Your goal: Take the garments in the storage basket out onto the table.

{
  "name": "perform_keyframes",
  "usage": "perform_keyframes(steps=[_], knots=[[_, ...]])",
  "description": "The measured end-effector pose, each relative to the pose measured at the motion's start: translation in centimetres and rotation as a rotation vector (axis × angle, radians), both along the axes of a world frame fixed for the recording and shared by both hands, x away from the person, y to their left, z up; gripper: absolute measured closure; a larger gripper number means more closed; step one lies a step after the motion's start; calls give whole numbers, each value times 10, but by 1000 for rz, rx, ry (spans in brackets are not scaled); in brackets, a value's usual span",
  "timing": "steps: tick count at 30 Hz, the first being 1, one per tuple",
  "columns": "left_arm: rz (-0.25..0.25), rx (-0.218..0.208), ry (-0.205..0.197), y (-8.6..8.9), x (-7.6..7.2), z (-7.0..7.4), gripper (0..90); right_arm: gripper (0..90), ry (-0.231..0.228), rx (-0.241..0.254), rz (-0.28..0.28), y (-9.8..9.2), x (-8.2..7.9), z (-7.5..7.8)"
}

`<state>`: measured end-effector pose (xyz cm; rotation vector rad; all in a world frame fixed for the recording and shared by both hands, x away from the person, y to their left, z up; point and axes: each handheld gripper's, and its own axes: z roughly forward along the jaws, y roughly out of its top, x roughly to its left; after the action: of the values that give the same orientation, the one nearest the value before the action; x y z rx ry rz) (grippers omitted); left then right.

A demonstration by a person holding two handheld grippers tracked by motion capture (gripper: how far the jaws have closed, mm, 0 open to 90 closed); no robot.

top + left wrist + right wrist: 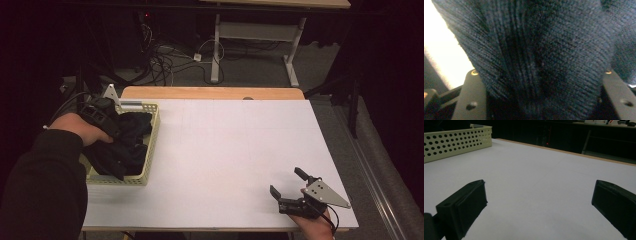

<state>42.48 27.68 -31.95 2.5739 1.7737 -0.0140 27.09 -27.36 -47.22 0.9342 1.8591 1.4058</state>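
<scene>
A dark blue knitted garment lies bunched in a pale yellow perforated basket at the table's left edge. My left gripper reaches into the basket from the left and is shut on the cloth. In the left gripper view the ribbed knit garment is pinched in a thick fold between the two black jaws of the left gripper. My right gripper rests near the front right of the white table, open, pointing toward the far left. Its jaws in the right gripper view stand wide apart over bare table, the right gripper holding nothing.
The white table top stretches between the basket and the right gripper. The basket sits far left in the right gripper view. Cables and a second table's legs lie on the floor beyond the far edge.
</scene>
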Motion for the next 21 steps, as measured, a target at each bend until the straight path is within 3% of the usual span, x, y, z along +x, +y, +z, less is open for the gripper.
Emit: perform_keyframes(steps=[21], knots=[[-61, 47, -8, -23, -3, 26, 410, 4, 3, -3, 1, 1, -1, -1]])
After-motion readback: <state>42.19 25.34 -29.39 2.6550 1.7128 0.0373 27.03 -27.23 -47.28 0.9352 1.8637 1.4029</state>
